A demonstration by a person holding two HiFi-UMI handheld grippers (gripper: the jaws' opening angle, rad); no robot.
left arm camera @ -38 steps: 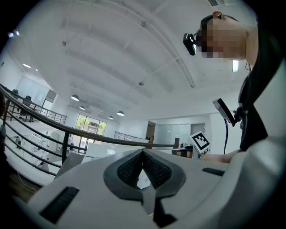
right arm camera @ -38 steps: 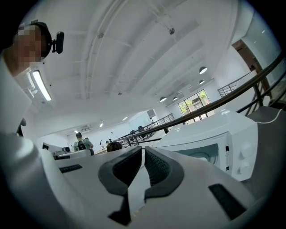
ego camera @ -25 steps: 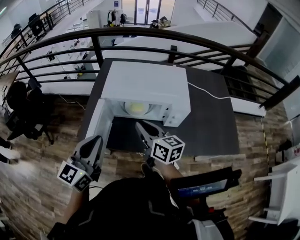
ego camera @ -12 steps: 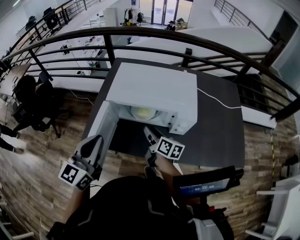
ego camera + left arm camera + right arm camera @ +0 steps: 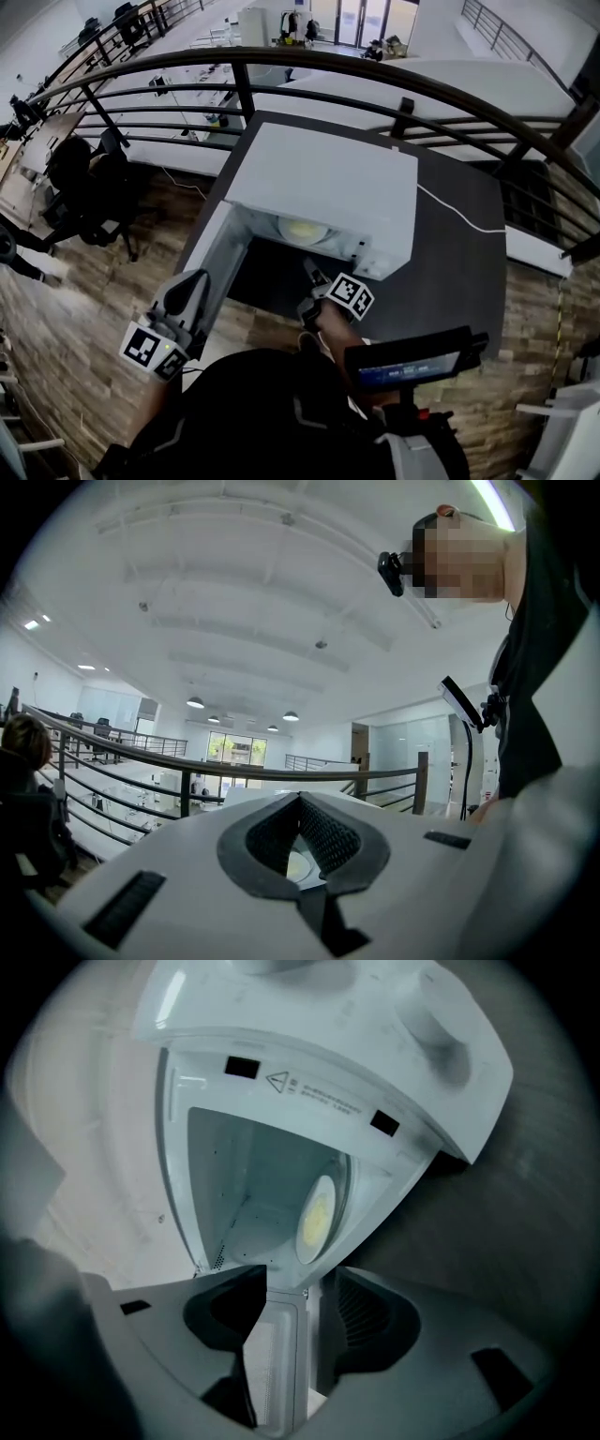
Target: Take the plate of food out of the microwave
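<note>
The plate of food [image 5: 305,230] sat inside the open microwave [image 5: 323,183], its door-frame label unreadable, by the desk's [image 5: 450,272] left edge, while the right gripper [image 5: 308,268] had its empty jaws just opening and the left gripper [image 5: 192,279] had its jaws together.

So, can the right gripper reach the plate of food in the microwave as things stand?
Probably yes. The microwave door stands open, the plate of food lies in view inside, and nothing blocks the right gripper, whose jaws have just been opening with nothing between them.
</note>
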